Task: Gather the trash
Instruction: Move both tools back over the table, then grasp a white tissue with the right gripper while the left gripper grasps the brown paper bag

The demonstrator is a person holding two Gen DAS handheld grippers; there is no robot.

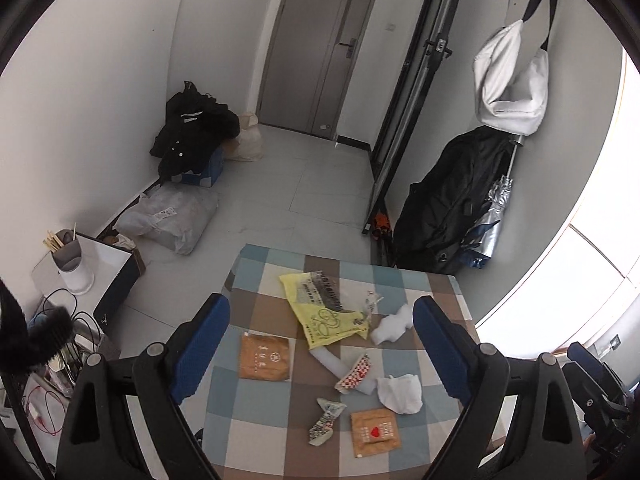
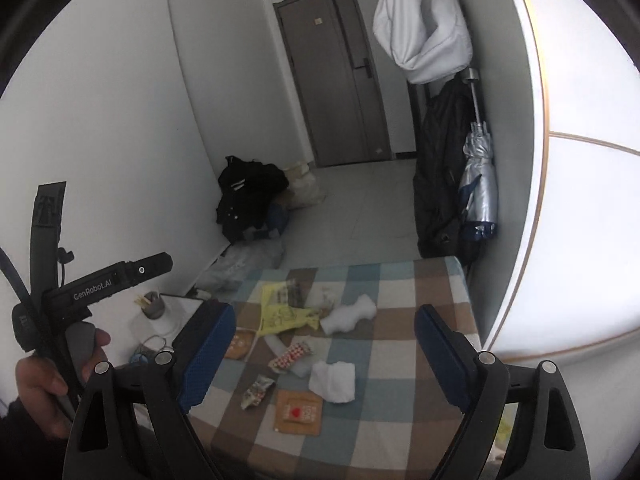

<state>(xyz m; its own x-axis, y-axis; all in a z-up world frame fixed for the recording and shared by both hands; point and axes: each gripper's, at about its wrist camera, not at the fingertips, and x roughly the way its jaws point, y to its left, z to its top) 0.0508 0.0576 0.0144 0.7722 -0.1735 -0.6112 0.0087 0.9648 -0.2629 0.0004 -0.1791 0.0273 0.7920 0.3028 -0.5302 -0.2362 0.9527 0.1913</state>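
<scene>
**Checked cloth, scattered litter, both grippers empty**

Blue-padded fingers stand wide apart on the left gripper (image 1: 322,354) and on the right gripper (image 2: 325,354), and nothing lies between either pair; both hang above the near edge of the bench (image 1: 256,432), which is covered in a soft cloth of blue, brown and cream squares. In the right wrist view a hand (image 2: 48,384) grips the handle of the other tool.

Taking the white crumpled tissue (image 1: 400,394) as the landmark: just in front of it lies a flat brown paper packet with a red heart (image 1: 375,432), and to its near left a twisted printed wrapper (image 1: 326,420). Touching its far left side is a red-and-white checked wrapper (image 1: 356,372) lying over a pale foam strip (image 1: 330,360). Farther left sits a second flat brown sachet (image 1: 264,356). Beyond the tissue are a lump of white foam (image 1: 394,322), a clear crinkled film (image 1: 370,304) and a large yellow plastic bag (image 1: 320,308).

All of it looks very light. The tissue and foam should squash easily, so pinch their raised folds. The flat packets probably resist lifting; take an edge or corner. The bag seems slippery and limp; gather a bunched fold.

On the floor beyond stand bagged bundles (image 1: 172,220).
</scene>
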